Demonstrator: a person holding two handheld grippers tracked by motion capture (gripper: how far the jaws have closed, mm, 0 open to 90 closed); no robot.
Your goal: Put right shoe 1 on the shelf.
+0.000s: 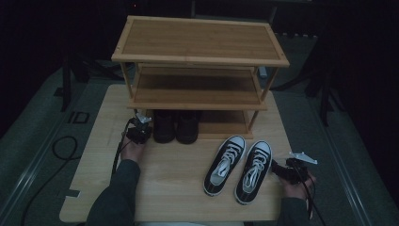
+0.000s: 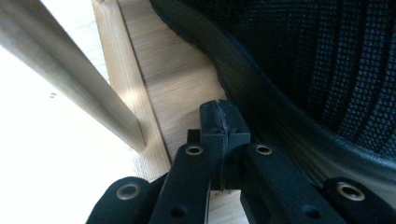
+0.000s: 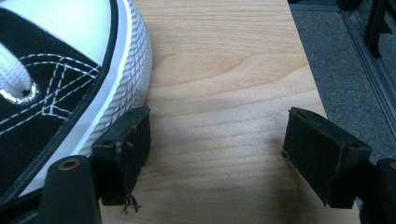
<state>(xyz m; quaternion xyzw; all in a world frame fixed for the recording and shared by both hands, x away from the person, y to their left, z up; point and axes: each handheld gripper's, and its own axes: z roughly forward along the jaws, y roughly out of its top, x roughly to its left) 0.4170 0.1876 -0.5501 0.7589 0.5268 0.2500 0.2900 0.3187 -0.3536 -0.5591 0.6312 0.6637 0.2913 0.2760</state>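
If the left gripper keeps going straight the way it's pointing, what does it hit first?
Probably the rack's bottom shelf board, just ahead of the shut left gripper, with the dark shoe close beside; depth is unclear.

We see light wooden table, rounded corners, on grey floor. At far half stands three-tier wooden shoe rack; its bottom shelf carries pair of black shoes, left of centre. On bare tabletop, near right, we see pair of black-and-white sneakers side by side, toes pointing far, right one near table edge.
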